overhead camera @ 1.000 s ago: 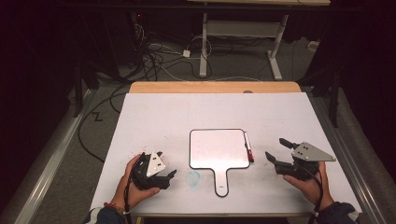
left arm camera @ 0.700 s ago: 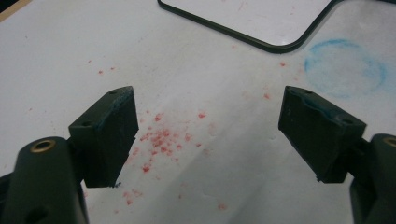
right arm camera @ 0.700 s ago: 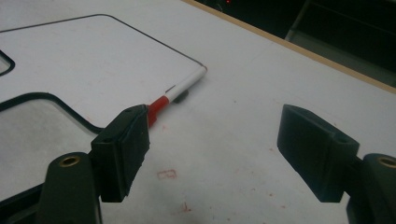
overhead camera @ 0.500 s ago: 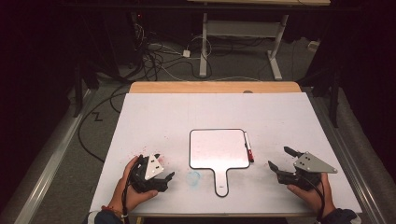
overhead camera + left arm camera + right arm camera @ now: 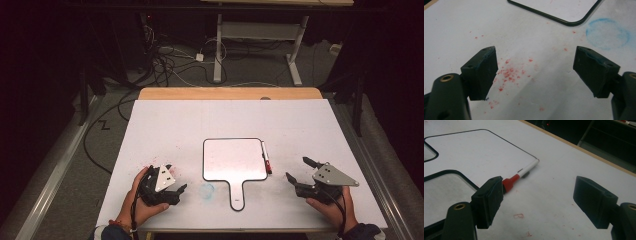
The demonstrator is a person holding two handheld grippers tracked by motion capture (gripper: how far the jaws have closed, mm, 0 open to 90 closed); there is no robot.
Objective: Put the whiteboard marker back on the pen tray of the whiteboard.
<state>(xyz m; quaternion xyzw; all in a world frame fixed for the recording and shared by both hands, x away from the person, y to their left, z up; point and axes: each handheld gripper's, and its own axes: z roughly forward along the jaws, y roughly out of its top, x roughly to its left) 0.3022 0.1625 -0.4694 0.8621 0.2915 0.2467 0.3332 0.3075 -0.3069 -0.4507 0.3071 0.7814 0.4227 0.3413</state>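
Across the wide white-covered table point(image 5: 170, 125): no object shifted since a second ago.

At middle, nearer the front edge: the flat white paddle-shaped whiteboard with thin black rim and short handle point(image 5: 234, 160), handle pointing to the near side. Unmoved, untouched.

At near left: the left gripper point(image 5: 176, 178), black with a grey plate, parked in place well left of the board. Jaws spread wide, nothing between them but bare table and scattered red specks point(image 5: 507, 73), with a faint blue ring stain point(image 5: 607, 32) just beyond.

At near right: the right gripper point(image 5: 296, 168), drawn slightly toward the near edge compared with a second ago. Jaws just opened the last bit, now at full spread and empty.

Along the board's right edge, touching its rim: the slim white marker with red cap point(image 5: 265, 160), lengthwise near-to-far. Seen ahead of the right jaws point(image 5: 524, 171), cap end nearest, still clear of both.

Likely reading: readied for a grasp on the marker, reach not yet begun.
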